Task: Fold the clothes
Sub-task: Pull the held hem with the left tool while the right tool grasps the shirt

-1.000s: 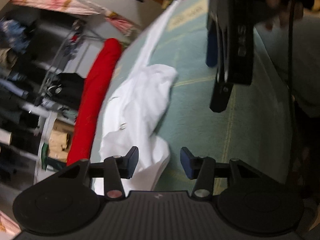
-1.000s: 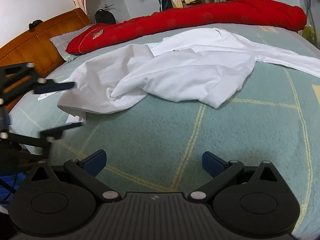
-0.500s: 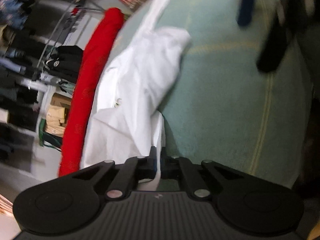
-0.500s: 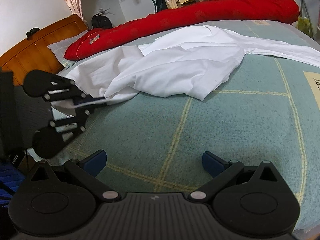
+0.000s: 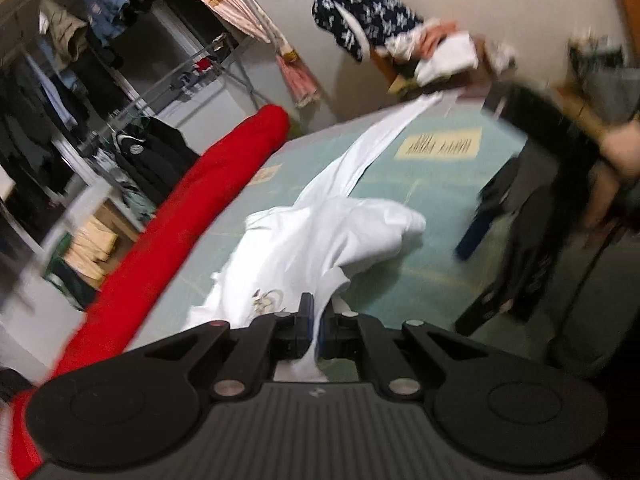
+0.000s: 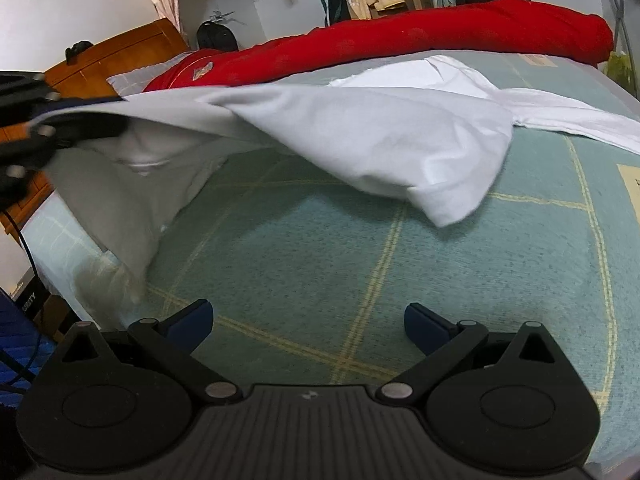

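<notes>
Left gripper [image 5: 314, 330] pinches white shirt [image 5: 320, 240] edge — right gripper [image 6: 308, 326] wide open, empty.

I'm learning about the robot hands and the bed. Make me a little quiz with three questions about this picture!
1. True or false: the left tool is pinching the white cotton shirt.
2. The right tool is: A open, B shut on cloth, C hidden?
3. What colour is the long rolled quilt at the far side of the green checked bed cover?

Key: 1 true; 2 A; 3 red.
</notes>
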Action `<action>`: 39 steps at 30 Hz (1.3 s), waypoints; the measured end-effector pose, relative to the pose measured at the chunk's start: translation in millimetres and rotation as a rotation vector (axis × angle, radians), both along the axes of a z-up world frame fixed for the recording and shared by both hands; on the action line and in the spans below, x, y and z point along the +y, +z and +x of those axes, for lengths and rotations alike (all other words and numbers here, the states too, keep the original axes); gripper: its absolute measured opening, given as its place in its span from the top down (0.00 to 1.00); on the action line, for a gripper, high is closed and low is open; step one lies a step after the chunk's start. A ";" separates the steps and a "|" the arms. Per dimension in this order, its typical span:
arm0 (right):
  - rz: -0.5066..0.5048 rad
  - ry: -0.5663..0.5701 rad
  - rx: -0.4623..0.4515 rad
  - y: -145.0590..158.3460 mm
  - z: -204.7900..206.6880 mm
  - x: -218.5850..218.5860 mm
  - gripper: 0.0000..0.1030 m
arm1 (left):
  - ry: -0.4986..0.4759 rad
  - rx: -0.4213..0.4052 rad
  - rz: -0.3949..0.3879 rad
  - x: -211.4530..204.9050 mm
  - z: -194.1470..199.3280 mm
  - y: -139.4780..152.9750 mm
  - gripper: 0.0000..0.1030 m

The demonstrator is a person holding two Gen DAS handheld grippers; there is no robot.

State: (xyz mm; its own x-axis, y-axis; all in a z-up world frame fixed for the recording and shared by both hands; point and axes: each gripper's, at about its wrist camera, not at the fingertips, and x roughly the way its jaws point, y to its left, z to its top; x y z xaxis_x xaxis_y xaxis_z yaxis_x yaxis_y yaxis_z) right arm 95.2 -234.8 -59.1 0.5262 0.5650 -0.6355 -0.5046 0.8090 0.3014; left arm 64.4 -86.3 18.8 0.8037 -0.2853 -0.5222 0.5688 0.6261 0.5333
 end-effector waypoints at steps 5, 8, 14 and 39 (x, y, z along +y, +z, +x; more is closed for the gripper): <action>-0.008 -0.009 0.001 -1.9 6.6 -0.6 0.00 | 0.002 0.068 0.072 10.3 7.9 -27.1 0.92; -0.015 -0.015 -0.004 -0.5 10.8 -1.7 0.00 | -0.001 0.122 0.115 12.8 14.9 -51.4 0.91; 0.016 -0.003 -0.024 12.9 16.2 -20.5 0.00 | 0.030 0.188 0.106 17.2 23.2 -81.1 0.90; 0.384 -0.225 0.212 -18.2 238.7 -93.8 0.93 | 0.034 0.233 0.000 27.3 34.6 -75.7 0.89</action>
State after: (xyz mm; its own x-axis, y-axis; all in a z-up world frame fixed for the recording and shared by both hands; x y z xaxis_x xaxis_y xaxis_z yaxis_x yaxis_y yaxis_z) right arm 334.0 -328.6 -77.3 0.5434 0.6668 -0.5099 -0.2252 0.7010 0.6767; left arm 99.0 -58.9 -56.9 0.6709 -0.2597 -0.6945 0.6548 0.6471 0.3906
